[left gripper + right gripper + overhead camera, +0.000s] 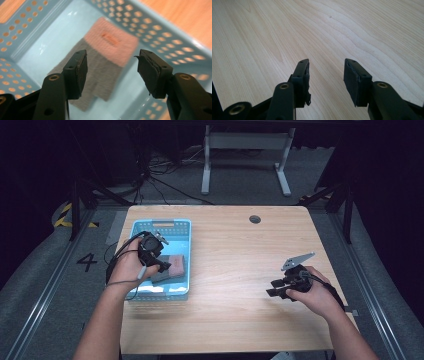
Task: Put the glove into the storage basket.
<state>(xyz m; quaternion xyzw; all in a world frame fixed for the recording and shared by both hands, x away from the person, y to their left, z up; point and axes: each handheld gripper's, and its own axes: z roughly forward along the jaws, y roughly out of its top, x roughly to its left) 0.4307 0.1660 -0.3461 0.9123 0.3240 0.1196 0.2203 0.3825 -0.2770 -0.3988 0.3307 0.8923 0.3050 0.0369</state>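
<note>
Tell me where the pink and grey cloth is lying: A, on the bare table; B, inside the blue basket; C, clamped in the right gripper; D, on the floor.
B: the cloth lies flat on the bottom of the blue basket, below the open left gripper.

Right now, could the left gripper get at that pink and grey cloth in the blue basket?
Probably yes: the left gripper hangs open right above the cloth inside the basket, with nothing between them.

A large black numeral "4" [87, 262] is painted on the grey carpeted floor [50, 270], just left of the left tongs [165, 267], while the orange mark on the pink-and-grey folded cloth [110, 40] beneath them is too blurred to read.
</note>
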